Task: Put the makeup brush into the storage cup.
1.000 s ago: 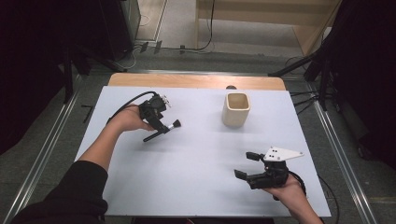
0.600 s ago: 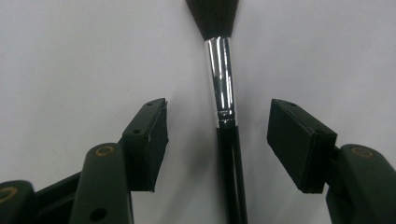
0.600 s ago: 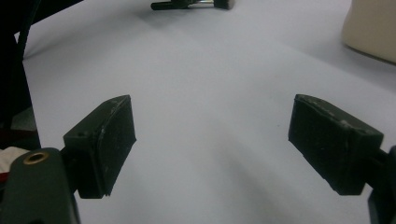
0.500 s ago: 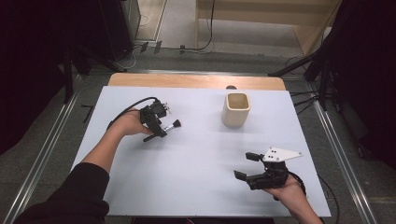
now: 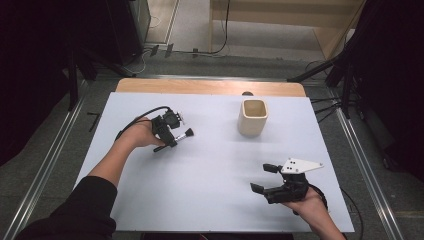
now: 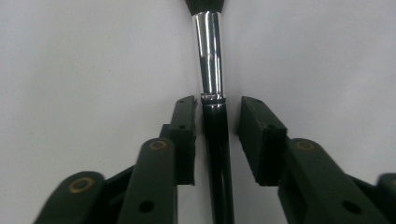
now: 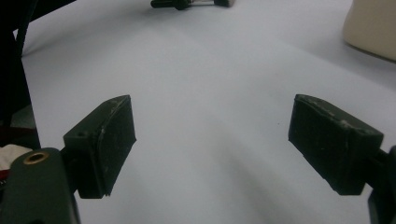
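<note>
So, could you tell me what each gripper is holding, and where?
The left gripper straddles the brush at its black handle, grip unconfirmed; the right gripper holds nothing.

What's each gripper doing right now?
Left gripper: jaws around the brush handle, a gap on one side; grip cannot be told.
Right gripper: open, holding nothing.

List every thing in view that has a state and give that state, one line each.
Left gripper: jaws astride the brush handle, a small gap visible each side.
Right gripper: wide open, holding nothing.
Brush: between the left gripper's jaws, bristles pointing toward the cup.
Cup: upright, open mouth up, standing apart from both grippers.
</note>
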Available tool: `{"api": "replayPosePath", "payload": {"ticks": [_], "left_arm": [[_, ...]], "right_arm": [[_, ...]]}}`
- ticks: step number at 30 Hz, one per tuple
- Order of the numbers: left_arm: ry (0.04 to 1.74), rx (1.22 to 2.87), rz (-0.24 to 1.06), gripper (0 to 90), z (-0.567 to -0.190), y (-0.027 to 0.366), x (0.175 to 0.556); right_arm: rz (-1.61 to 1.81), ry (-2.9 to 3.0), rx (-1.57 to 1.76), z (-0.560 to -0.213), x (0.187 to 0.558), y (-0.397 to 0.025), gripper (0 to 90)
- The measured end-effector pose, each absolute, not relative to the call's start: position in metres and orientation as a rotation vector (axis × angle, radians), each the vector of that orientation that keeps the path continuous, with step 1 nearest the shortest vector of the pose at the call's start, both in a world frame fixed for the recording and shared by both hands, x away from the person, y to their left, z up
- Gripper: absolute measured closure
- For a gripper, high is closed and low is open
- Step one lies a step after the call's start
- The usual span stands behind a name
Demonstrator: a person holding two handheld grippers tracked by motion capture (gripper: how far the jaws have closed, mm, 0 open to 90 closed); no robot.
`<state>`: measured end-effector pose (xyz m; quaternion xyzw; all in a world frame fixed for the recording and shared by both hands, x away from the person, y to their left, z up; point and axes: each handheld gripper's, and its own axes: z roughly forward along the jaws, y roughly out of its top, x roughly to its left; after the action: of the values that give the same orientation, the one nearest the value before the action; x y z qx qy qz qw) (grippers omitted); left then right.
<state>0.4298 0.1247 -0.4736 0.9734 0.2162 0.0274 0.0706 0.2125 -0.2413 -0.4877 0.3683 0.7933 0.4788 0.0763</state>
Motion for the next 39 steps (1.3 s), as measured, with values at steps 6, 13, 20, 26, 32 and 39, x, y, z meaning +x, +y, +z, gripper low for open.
{"api": "replayPosePath", "payload": {"ticks": [6,13,20,26,32,39], "left_arm": [[0.717,2.951,0.078,80.0,-0.473,0.120,0.431],[0.740,2.953,0.071,80.3,-0.473,0.120,0.432],[0.795,2.922,0.048,80.4,-0.471,0.122,0.435],[0.828,2.860,0.042,80.4,-0.459,0.127,0.436],[0.858,2.785,-0.003,80.4,-0.447,0.135,0.436],[0.894,2.652,-0.068,80.4,-0.436,0.141,0.432]], "right_arm": [[1.430,2.386,1.102,-0.488,0.213,-0.241,15.7],[1.434,2.390,1.097,-0.488,0.212,-0.241,15.7],[1.441,2.383,1.098,-0.488,0.212,-0.241,15.7],[1.444,2.384,1.102,-0.488,0.213,-0.242,15.7],[1.441,2.384,1.105,-0.487,0.213,-0.242,15.7],[1.449,2.375,1.131,-0.487,0.214,-0.242,15.7]]}}
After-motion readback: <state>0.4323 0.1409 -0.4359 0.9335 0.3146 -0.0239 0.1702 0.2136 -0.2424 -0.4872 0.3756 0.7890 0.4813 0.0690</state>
